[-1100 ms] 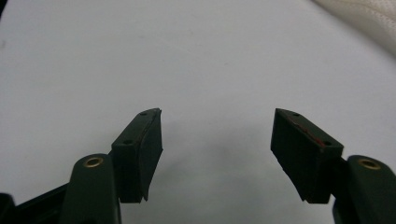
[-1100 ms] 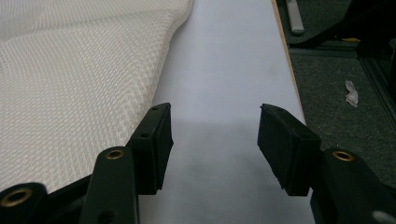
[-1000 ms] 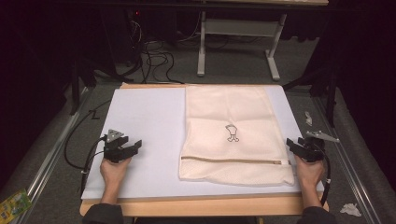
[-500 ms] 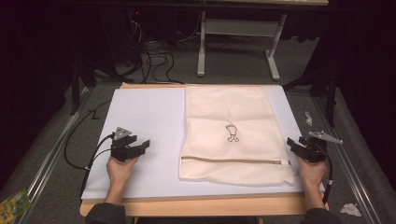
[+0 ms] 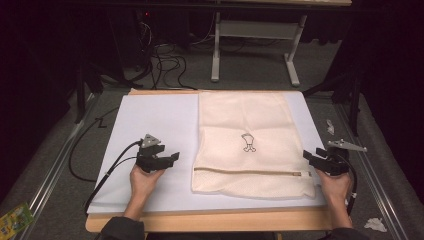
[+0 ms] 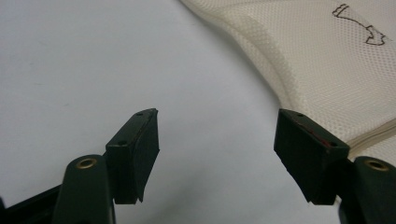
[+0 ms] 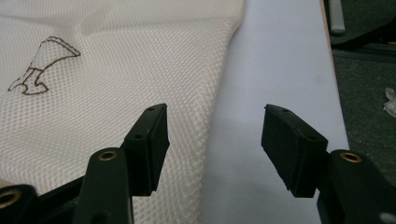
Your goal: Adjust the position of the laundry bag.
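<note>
A green packet (image 5: pixel 14 218) lies on the floor at far left. On the white sheet (image 5: pixel 150 120) covering the worktop (image 5: pixel 210 221), the left gripper (image 5: pixel 170 159) rests with fingers (image 6: pixel 135 149) spread wide, empty, bare sheet between it and the mesh bag (image 5: pixel 247 142). The bag lies flat right of centre, zipper (image 5: pixel 245 171) near the front. The right gripper (image 5: pixel 311 156) sits at the bag's right edge, fingers (image 7: pixel 152 144) apart, holding nothing. Crumpled scraps (image 5: pixel 375 224) lie on the floor beyond.

Dark room — grey carpet floor (image 5: pixel 50 165)
</note>
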{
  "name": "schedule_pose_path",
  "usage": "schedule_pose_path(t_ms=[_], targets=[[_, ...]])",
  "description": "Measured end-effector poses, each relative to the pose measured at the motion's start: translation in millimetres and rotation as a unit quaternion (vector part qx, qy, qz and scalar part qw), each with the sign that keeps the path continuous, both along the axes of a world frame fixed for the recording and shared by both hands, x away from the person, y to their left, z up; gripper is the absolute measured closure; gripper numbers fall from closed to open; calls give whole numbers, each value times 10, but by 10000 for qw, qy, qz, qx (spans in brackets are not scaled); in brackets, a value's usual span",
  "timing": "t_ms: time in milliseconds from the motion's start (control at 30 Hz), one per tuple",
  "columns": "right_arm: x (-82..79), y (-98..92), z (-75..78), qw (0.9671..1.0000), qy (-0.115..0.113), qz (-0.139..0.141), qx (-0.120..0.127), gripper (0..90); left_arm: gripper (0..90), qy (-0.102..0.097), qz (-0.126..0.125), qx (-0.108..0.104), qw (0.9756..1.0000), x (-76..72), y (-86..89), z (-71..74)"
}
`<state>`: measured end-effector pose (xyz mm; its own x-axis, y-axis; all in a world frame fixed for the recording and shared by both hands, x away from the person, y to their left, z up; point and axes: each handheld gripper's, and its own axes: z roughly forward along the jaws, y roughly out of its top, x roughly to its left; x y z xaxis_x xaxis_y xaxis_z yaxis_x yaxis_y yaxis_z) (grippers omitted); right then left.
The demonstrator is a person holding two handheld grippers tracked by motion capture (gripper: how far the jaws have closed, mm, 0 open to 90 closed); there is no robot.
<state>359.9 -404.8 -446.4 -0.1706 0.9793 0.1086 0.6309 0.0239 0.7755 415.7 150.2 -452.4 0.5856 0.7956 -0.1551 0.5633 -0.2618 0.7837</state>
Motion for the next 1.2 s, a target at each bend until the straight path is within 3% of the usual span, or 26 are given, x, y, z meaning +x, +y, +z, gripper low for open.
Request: schedule_pose_path(t_ms=[267,400,467,800,967,1200], targets=[[47,68,12,9998,149,152,-2,432,298,118,-198,105,9997,28,-239,45],[88,105,-7,9995,257,191,11,434,298,190,-361,157,9990,62,-452,33],[106,118,-15,9993,293,234,-37,435,298,262,-379,78,9989,85,-514,16],[186,168,-15,9985,478,241,-69,436,299,382,-411,41,9984,154,-682,-12],[250,209,-55,9971,694,288,-81,441,308,495,-468,-1,9977,184,-770,-85],[295,219,-93,9959,861,294,19,473,352,552,-514,-39,9971,182,-834,-129]])
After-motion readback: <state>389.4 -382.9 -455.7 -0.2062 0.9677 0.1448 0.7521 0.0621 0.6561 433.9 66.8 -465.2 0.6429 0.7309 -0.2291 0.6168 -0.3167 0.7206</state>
